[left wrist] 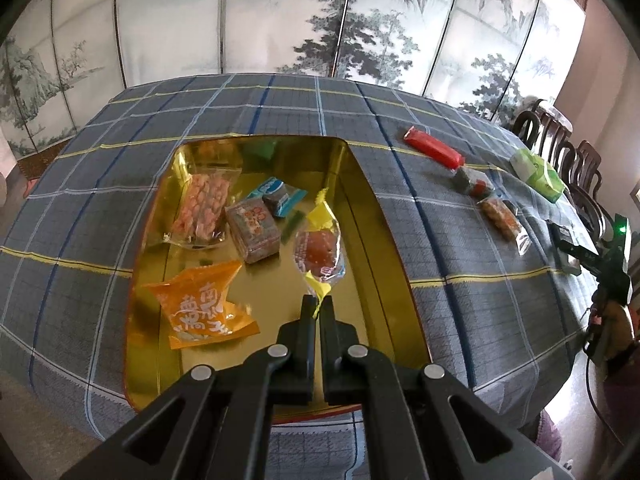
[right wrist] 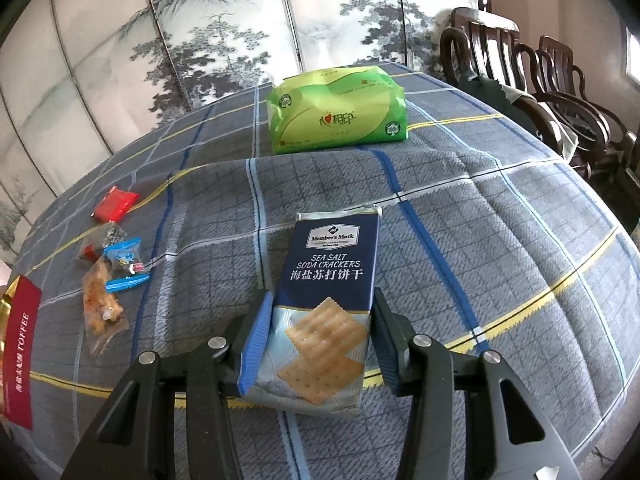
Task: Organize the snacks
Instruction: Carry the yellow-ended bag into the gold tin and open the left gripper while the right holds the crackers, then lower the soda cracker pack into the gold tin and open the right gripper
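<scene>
The left gripper (left wrist: 318, 300), jaws pinching the yellow twisted end of a clear-wrapped brown candy (left wrist: 320, 254), dangled it over the gold tin (left wrist: 360, 184) for stowing, while the right gripper (right wrist: 320, 334) clamped the navy soda-cracker packet (right wrist: 326, 300) lying mid-frame on the plaid-covered desk (right wrist: 480, 220).

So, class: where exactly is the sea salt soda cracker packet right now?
In the right wrist view, the cracker packet lies on the plaid tablecloth, its near end between the right claw fingers, nearer than the green tissue pack.
</scene>
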`<state>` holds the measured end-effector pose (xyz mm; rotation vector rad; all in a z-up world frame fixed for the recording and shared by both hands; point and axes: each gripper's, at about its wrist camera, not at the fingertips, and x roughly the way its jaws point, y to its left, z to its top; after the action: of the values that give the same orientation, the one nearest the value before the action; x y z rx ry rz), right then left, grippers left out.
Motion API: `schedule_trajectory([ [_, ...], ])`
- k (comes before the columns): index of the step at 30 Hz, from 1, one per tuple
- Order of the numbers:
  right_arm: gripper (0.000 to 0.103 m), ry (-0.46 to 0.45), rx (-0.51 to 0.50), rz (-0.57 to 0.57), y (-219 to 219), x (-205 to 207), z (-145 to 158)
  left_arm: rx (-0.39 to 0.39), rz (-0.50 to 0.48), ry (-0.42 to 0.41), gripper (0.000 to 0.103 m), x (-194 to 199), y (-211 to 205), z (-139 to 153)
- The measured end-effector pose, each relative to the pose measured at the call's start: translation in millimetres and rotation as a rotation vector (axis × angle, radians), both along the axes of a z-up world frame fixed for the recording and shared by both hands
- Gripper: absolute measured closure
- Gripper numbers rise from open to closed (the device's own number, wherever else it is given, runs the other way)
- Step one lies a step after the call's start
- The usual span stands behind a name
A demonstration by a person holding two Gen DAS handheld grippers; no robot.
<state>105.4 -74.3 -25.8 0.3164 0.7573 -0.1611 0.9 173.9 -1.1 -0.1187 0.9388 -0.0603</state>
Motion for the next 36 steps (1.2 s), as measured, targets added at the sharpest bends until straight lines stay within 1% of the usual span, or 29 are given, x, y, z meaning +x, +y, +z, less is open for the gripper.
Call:
schedule_trajectory([
  [10,0.059,0.000,0.015,0.024,-8,-8,1,0.025,0.009,0.002,0.099,0,-2,-1],
  [11,0.059,0.000,0.016,0.024,-7,-9,1,0.027,0.009,0.003,0.096,0,-2,0],
  [12,0.059,-0.001,0.018,0.026,-8,-10,1,0.026,0.011,0.004,0.090,1,-2,0],
  [14,0.059,-0.002,0.019,0.028,-9,-12,1,0.034,0.019,-0.003,0.081,0,-1,1],
  [22,0.059,-0.008,0.030,0.038,-7,-16,4,0.057,0.027,0.004,0.078,-1,-2,2],
  [24,0.059,-0.013,0.037,0.044,-5,-18,6,0.052,0.044,0.016,0.069,-2,0,2],
  [25,0.059,-0.015,0.039,0.045,-5,-19,7,0.037,0.046,0.013,0.068,-3,1,3],
  [26,0.059,-0.017,0.040,0.045,-5,-20,8,0.021,0.048,0.007,0.065,-5,2,5],
  [27,0.059,-0.021,0.042,0.046,-5,-21,9,0.014,0.057,0.006,0.057,-6,4,6],
  [29,0.059,-0.027,0.043,0.050,-5,-23,12,0.018,0.081,0.006,0.047,-8,5,10],
  [32,0.059,-0.035,0.046,0.052,-3,-27,15,0.038,0.099,-0.011,0.045,-11,4,17],
  [34,0.059,-0.042,0.052,0.053,-3,-29,17,0.071,0.113,-0.006,0.041,-11,2,20],
  [36,0.059,-0.051,0.056,0.057,-2,-31,21,0.098,0.113,-0.004,0.040,-12,-2,23],
])
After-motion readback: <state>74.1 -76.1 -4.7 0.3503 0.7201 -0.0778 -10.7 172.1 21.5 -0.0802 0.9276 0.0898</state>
